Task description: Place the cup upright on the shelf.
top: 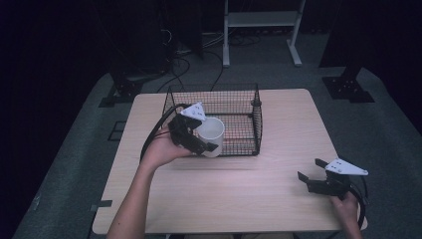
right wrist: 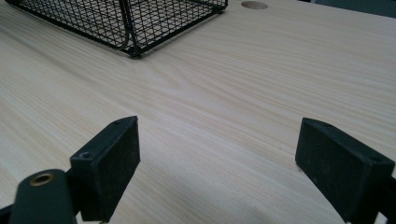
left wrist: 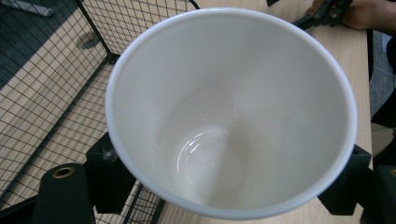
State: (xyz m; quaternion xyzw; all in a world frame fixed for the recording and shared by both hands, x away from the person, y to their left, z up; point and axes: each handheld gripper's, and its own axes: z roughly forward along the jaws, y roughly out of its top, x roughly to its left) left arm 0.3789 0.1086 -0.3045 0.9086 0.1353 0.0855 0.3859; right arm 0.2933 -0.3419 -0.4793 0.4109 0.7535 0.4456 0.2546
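Left gripper (top: 201,142) pinches white cup (top: 211,135) over basket's (top: 249,107) near-left corner; right gripper (top: 309,172) spread wide, near right of table (top: 278,199).

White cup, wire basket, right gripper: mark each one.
white cup (left wrist: 224,116): left gripper view, inner wall.
wire basket (top: 239,107): high view, back mesh wall.
right gripper (right wrist: 217,163): right gripper view, midway between its open jaws.

Left gripper (top: 199,137) clamped — right gripper (top: 313,172) (agape)

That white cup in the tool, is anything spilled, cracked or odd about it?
Nothing stands out. The white cup is empty, clean and whole, gripped by the left tool at the wire basket; no spill on the table.
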